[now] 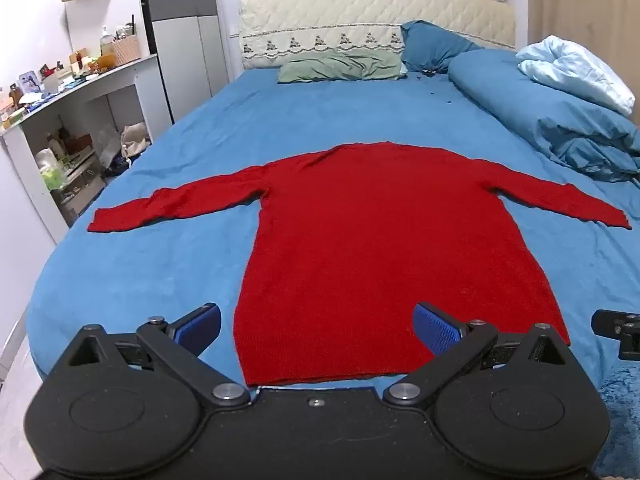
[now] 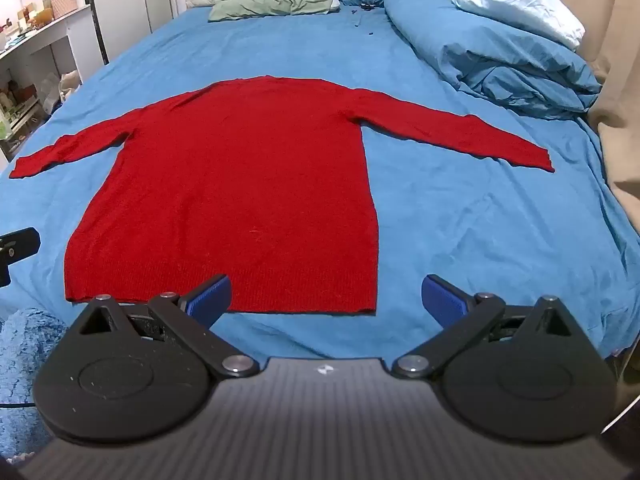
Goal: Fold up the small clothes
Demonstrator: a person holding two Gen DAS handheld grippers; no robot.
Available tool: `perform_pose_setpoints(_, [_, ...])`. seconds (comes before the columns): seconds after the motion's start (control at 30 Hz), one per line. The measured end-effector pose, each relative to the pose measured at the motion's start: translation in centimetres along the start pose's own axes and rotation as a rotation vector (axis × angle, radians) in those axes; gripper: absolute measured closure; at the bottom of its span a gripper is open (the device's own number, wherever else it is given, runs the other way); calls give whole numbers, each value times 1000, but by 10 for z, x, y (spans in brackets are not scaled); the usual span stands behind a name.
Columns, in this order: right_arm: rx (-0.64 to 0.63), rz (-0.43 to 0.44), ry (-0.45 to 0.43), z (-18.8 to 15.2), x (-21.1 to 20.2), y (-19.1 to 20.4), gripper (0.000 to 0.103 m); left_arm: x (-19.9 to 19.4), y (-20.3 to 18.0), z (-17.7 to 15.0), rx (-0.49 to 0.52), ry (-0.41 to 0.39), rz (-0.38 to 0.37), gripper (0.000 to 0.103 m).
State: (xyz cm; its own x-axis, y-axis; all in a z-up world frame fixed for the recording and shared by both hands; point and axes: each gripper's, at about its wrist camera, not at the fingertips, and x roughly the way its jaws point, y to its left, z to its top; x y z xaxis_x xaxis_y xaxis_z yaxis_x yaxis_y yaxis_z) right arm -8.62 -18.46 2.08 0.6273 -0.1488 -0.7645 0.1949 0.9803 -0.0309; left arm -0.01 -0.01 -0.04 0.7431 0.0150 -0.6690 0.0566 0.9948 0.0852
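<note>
A red long-sleeved sweater [image 1: 360, 240] lies flat on the blue bed sheet [image 1: 160, 272], hem toward me, both sleeves spread out to the sides. It also shows in the right wrist view [image 2: 240, 184]. My left gripper [image 1: 318, 326] is open and empty, hovering over the hem's left part. My right gripper [image 2: 326, 298] is open and empty, hovering near the hem's right corner. The edge of the right gripper [image 1: 618, 330] shows in the left wrist view, and the edge of the left gripper [image 2: 16, 246] shows in the right wrist view.
A green pillow [image 1: 340, 66] and a blue pillow [image 1: 436, 46] lie at the headboard. A bunched blue and white duvet [image 1: 560, 108] fills the bed's right side. A cluttered white shelf unit [image 1: 72, 120] stands left of the bed. A fluffy blue rug [image 2: 24, 360] lies below.
</note>
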Motion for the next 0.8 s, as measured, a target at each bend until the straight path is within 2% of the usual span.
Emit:
perform_pose_setpoints(0.07, [-4, -2, 1, 0, 0, 0, 0, 1, 0, 0, 7, 3, 0, 0])
perform_pose_setpoints(0.1, [-5, -2, 1, 0, 0, -1, 0, -6, -4, -2, 10, -28, 1, 0])
perform_pose_setpoints(0.43, [10, -2, 10, -2, 3, 8, 0, -3, -6, -2, 16, -25, -3, 0])
perform_pose_setpoints(0.5, [17, 10, 13, 0, 2, -3, 0, -3, -6, -2, 20, -26, -3, 0])
perform_pose_setpoints(0.8, [25, 9, 18, 0, 4, -4, 0, -2, -9, -2, 34, -22, 1, 0])
